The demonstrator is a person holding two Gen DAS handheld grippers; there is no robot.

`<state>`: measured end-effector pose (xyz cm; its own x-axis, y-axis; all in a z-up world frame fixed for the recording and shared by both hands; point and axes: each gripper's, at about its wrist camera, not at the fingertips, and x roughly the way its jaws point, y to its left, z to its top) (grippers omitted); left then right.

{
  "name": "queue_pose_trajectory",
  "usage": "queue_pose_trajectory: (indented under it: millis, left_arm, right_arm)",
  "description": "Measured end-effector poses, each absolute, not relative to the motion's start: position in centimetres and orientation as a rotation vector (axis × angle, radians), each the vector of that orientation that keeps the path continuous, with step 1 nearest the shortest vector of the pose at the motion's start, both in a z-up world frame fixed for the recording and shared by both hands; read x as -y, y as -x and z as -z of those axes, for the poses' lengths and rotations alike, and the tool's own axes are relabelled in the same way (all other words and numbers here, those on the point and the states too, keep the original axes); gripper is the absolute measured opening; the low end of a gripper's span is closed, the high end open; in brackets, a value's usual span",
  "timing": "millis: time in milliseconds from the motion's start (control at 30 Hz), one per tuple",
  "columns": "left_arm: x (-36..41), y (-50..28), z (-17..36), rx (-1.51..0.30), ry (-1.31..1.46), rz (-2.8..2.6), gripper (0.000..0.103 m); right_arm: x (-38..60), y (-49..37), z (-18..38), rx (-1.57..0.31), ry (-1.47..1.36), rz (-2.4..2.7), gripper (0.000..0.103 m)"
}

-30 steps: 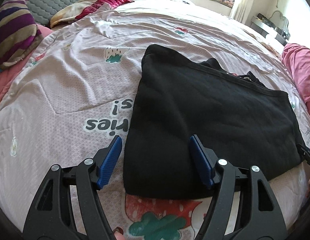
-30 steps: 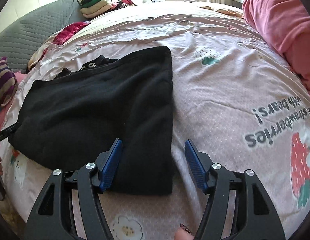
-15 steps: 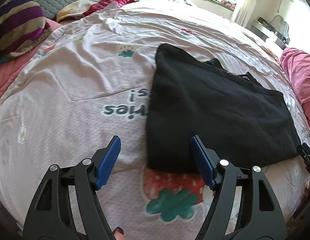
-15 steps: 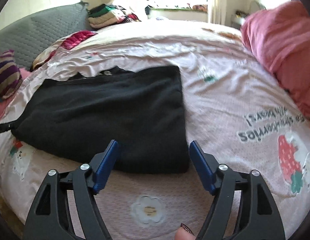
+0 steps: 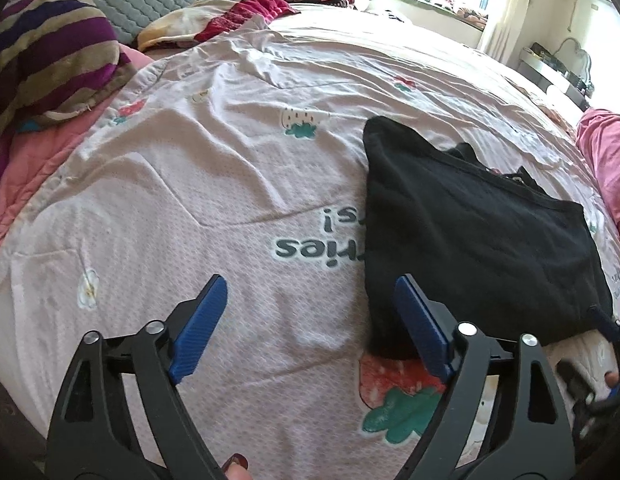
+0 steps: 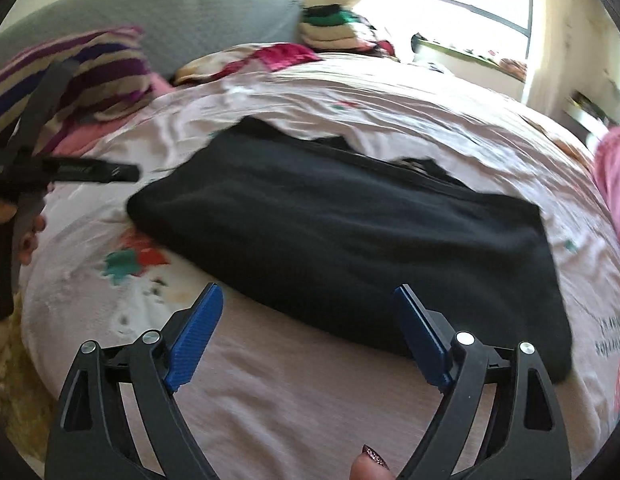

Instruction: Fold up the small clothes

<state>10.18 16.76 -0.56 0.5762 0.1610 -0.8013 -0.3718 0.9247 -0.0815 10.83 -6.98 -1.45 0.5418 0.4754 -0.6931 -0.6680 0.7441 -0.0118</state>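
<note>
- Black garment (image 5: 470, 240) lay folded into a flat rectangle on the bed sheet (image 5: 190, 200), near the bed's near edge; layered far side with a visible hem judged as evidence of a fold already made.
- Left gripper (image 5: 310, 320) hovered at the garment's left edge, jaws apart, having just been opening, nothing between them; right pad over the near left corner, left pad over bare sheet.
- Right gripper (image 6: 308, 330) hovered off the near long edge, jaws apart, likewise just opened, clamped on nothing; picture blurred.
- Release judged deliberate, leaving the fold to settle.
- Open sheet lay to the left and beyond the garment: ample room for a further fold.
- Striped pillow (image 5: 50, 60) and pink blanket (image 5: 606, 160) stood well apart at the margins.
</note>
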Motion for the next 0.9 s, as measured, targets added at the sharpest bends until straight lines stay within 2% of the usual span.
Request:
queue_pose_trajectory:
  millis: [33, 167, 200, 233, 900]
  left_arm:
    - [-16.9, -10.3, 0.5, -0.907, 0.248, -0.320, 0.087]
    - [-17.6, -10.9, 0.3, -0.912, 0.236, -0.334, 0.088]
    - [-17.8, -11.0, 0.3, -0.912, 0.234, -0.338, 0.093]
    - [-18.0, -11.1, 0.2, -0.911, 0.233, -0.341, 0.093]
    - [-19.5, -15.2, 0.2, -0.919, 0.205, -0.345, 0.093]
  right_arm:
    - [6.1, -10.6, 1.4, -0.721, 0.306, -0.705, 0.087]
    - [3.4, -10.4, 1.5, -0.700, 0.365, -0.730, 0.087]
    - [2.7, -10.4, 1.6, -0.695, 0.382, -0.730, 0.087]
    - [2.4, -10.3, 1.7, -0.689, 0.395, -0.732, 0.087]
    - [-3.9, -11.0, 5.1, -0.639, 0.633, -0.686, 0.087]
